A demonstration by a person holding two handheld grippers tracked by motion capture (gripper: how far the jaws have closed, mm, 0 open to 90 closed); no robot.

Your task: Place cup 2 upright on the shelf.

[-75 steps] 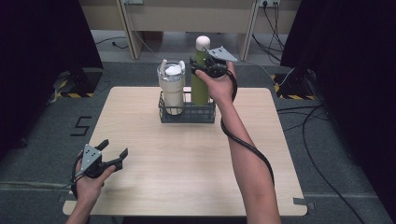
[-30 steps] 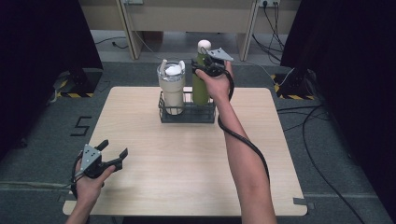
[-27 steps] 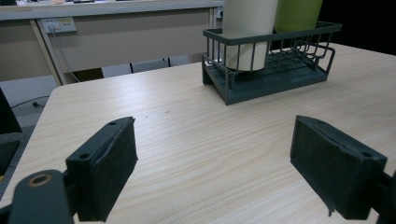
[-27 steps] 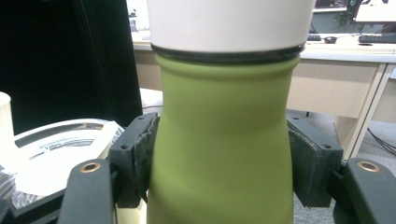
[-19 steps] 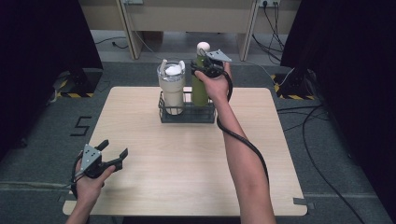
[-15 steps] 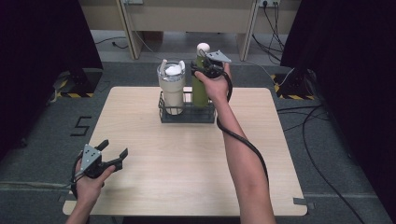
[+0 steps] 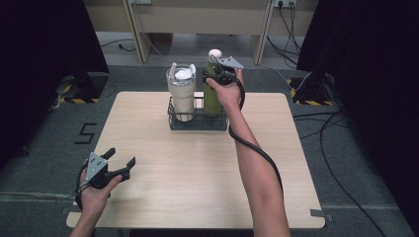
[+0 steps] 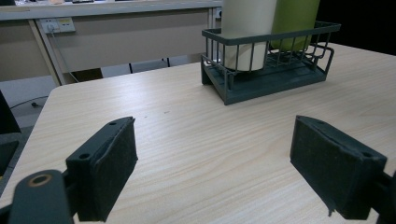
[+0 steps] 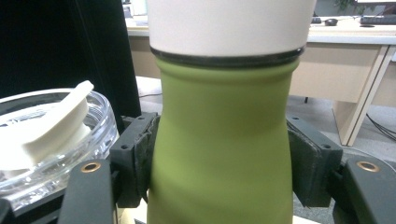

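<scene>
The right gripper [image 7: 213, 78] is clamping the green bottle [image 7: 213, 96] just below its white cap [image 7: 214, 53]. In the right gripper view the two pads are pressing against the bottle's narrowing neck [image 9: 224, 154], one at nine o'clock and one at three o'clock, with the green body sitting squarely between them and the cap's dark seam ring at twelve o'clock above the pads. No gap is showing on either side, so the claw is gripping the bottle firmly.

In the high view the bottle is standing upright in the right-hand half of the dark wire rack [image 7: 197, 121], which is sitting near the table's [image 7: 207, 177] far edge, at about twelve o'clock from the table's centre. The right hand is reaching in from the rack's three o'clock side, its cable trailing down along the forearm.

A cream tumbler [image 7: 181, 94] with a clear lid is standing in the left half of the same rack, just beside the bottle at its nine o'clock; its lid [image 9: 46, 135] is showing at the left edge of the right gripper view.

The left gripper [image 7: 118, 163] is resting at the table's near left corner, about seven o'clock from the centre, well apart from the rack. Its jaws are standing wide apart with nothing between them, only bare tabletop, and the rack [image 8: 266, 70] is lying ahead at one o'clock.
</scene>
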